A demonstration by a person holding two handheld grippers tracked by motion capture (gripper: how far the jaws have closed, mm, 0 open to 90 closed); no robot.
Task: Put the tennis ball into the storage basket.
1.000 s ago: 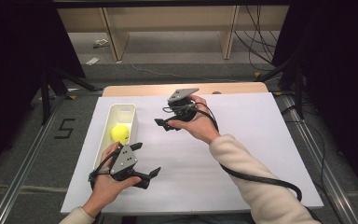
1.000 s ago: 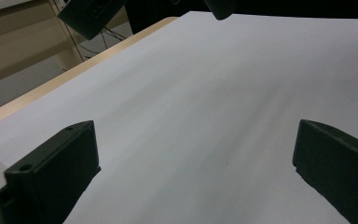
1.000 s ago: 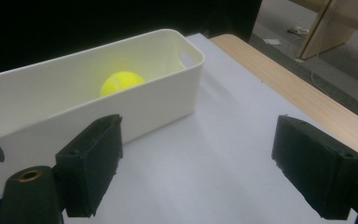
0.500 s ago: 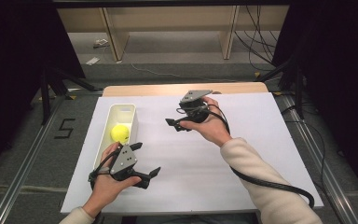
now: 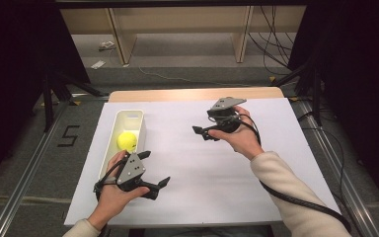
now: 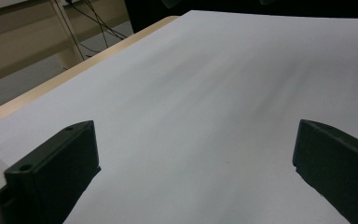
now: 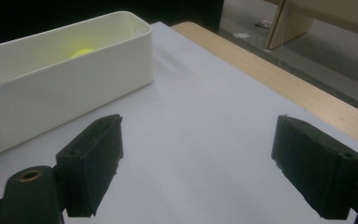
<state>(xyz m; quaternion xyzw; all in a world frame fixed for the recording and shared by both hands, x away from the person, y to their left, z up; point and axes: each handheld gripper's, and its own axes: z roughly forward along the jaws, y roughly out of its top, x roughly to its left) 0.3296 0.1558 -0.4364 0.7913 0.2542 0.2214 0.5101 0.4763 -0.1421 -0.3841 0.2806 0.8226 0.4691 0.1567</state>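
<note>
A yellow ball (image 5: 127, 141) lies inside a long white tray (image 5: 137, 116) at the left of the white table sheet. My left gripper (image 5: 156, 168) hovers low by the tray's near end, its jaws open and pointing right over bare sheet; in the left gripper view (image 6: 196, 163) nothing lies between them. My right gripper (image 5: 201, 133) is held above the middle of the sheet, to the right of the tray, jaws open and empty, pointing left. In the right gripper view (image 7: 198, 163) the tray (image 7: 51, 93) stands ahead to the left, with the ball (image 7: 81, 52) just showing over its wall.
The white sheet (image 5: 256, 163) covers a wooden table whose far edge (image 5: 192, 94) shows bare. Metal rails (image 5: 24, 177) run along both sides on the floor. A shelf unit (image 5: 177, 29) stands beyond the table, with cables (image 5: 271, 44) beside it.
My right gripper has moved to the right, away from the tray, with its jaws still open. The left gripper and the ball have stayed put.
</note>
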